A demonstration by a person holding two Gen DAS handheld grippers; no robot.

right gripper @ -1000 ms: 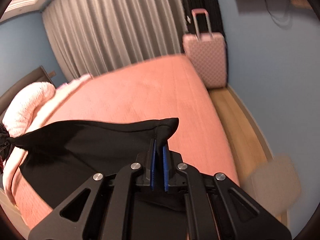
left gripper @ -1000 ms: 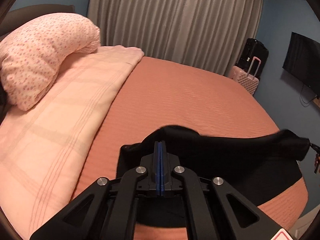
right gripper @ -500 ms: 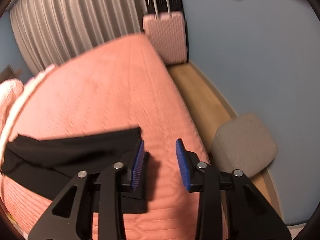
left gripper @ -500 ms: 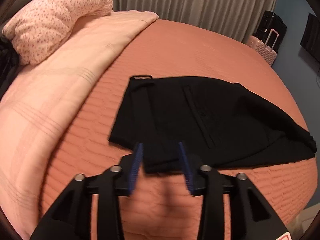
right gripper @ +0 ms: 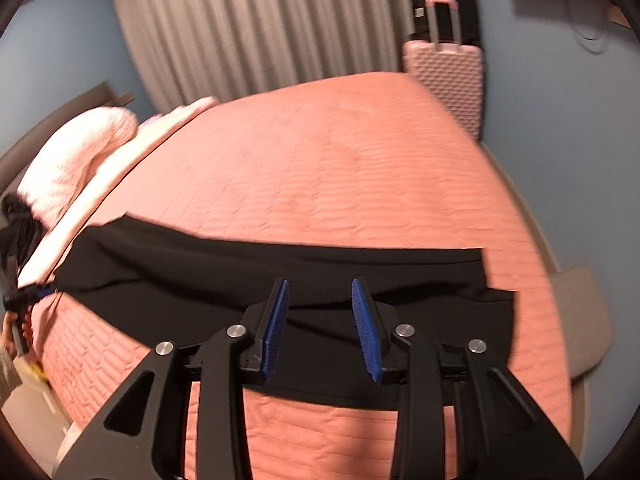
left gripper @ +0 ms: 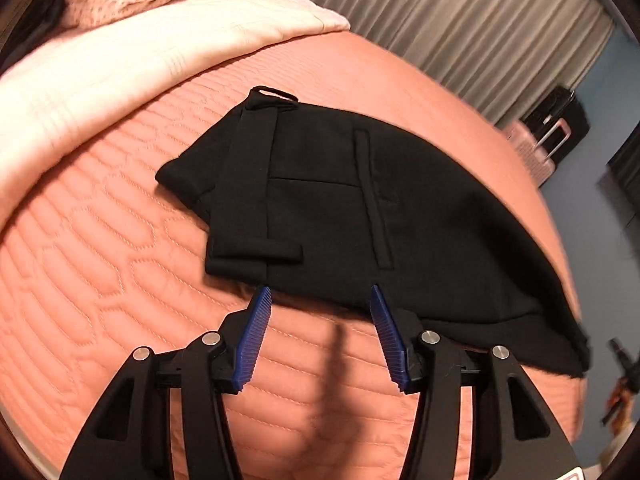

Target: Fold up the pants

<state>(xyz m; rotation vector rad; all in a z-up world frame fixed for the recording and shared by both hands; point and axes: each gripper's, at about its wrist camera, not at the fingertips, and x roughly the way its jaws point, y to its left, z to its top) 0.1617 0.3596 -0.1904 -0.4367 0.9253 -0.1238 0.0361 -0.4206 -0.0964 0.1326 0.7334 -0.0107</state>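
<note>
**Both claws released, pants flat on bed: risks before the next fold**

While the black pants point(left gripper: 360, 208) lie spread on the orange quilted bedspread point(left gripper: 100, 260), you hold both claws released and empty. Left gripper point(left gripper: 318, 300): jaws wide apart, tips just short of the near edge of the cloth by the waistband point(left gripper: 248, 184). Right gripper point(right gripper: 318, 292): jaws apart, poised over the leg end of the pants point(right gripper: 280, 276); contact with the fabric cannot be told.

Judged state: pants look already halved leg over leg, lengthwise. A crosswise fold appears to remain.

Risks from here:
- Layers at the leg end do not lie flush in the right view; one edge is offset. If you pinch only the top layer, the lower leg will likely stay behind and the fold will skew.
- Near edge sits close to the bed's side. A drag toward you could slide the cloth off.
- Quilt is soft; a deep pinch may catch the bedspread along with the fabric.
- Belt loop point(left gripper: 274, 94) at the far corner could snag or flip.
</note>
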